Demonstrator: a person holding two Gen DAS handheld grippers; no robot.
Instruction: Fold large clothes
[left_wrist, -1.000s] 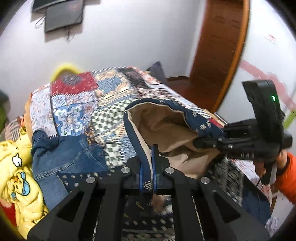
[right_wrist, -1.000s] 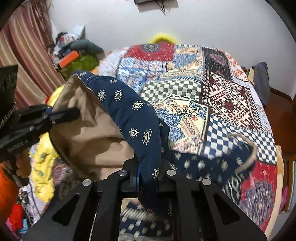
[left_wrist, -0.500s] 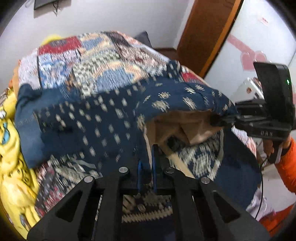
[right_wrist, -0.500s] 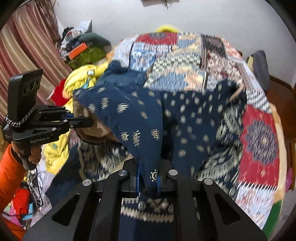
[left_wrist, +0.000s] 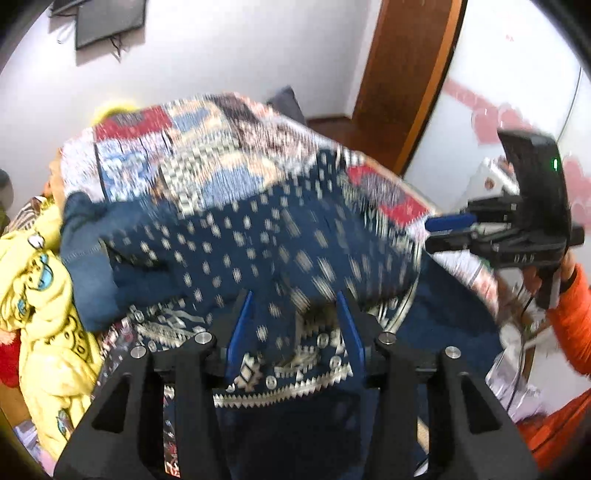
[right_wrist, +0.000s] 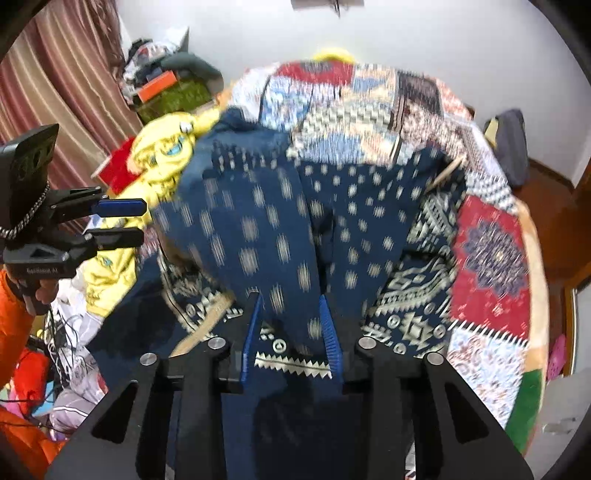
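A large navy garment with pale dots (left_wrist: 258, 240) lies folded over on the patchwork quilt, blurred by motion. My left gripper (left_wrist: 294, 299) hovers at its near edge; the jaws are opening, and cloth lies between the blue pads without being pinched. In the right wrist view the same garment (right_wrist: 277, 221) spreads across the bed. There my right gripper (right_wrist: 290, 297) is also opening, with fabric loose between its pads. Each gripper shows in the other's view: the right gripper (left_wrist: 447, 230) off the garment's right edge, the left gripper (right_wrist: 122, 221) off its left edge, both with nothing in them.
The patchwork quilt (right_wrist: 491, 258) covers the bed. A yellow cartoon-print garment (left_wrist: 40, 295) and blue denim (left_wrist: 85, 258) are piled at the left side. A wooden door (left_wrist: 402, 74) stands on the right, striped curtains (right_wrist: 55, 92) and clutter on the left. An orange sleeve (left_wrist: 569, 306) holds the right gripper.
Both grippers carried the garment's edge over and down onto the bed, hiding its beige lining. Their jaws, then shut on the fabric, now stand apart and the cloth has dropped free.
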